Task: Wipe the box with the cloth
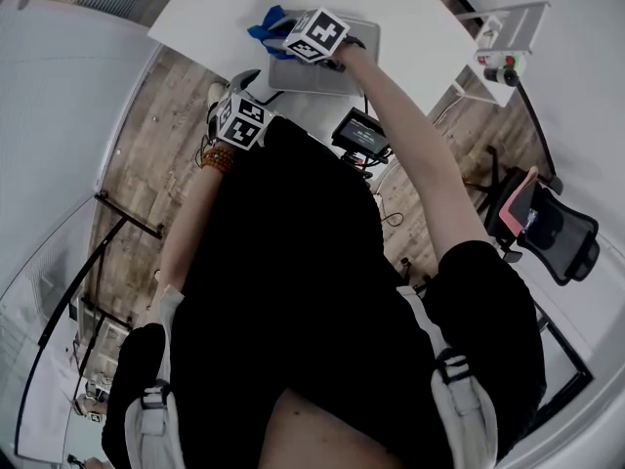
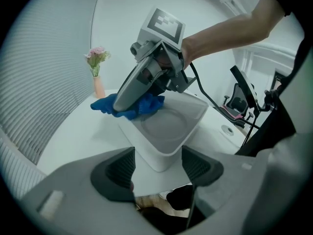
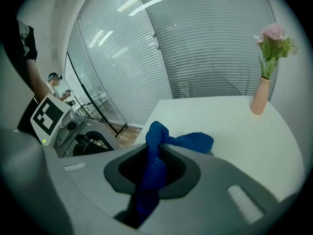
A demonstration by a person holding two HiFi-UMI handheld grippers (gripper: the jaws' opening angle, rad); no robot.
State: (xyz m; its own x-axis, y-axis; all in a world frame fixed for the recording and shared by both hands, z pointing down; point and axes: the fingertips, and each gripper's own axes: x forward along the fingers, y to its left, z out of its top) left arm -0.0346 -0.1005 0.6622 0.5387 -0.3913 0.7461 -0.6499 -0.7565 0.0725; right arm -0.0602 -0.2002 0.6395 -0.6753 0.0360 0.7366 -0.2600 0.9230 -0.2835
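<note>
White table (image 1: 225, 8): right tongs (image 3: 155, 153) pinch blue cloth (image 3: 188, 142) at box (image 2: 168, 131) rim

I carried two grippers, the left gripper (image 2: 157, 168) and the right gripper (image 3: 151, 168). At the one white table (image 2: 78, 131) I counted one white box (image 2: 168, 131), one blue cloth (image 2: 142, 105) and one pink vase (image 2: 99, 87) of flowers. Beside the table stood one black office chair (image 1: 547, 228) and one small dark screen (image 1: 359, 130).
</note>
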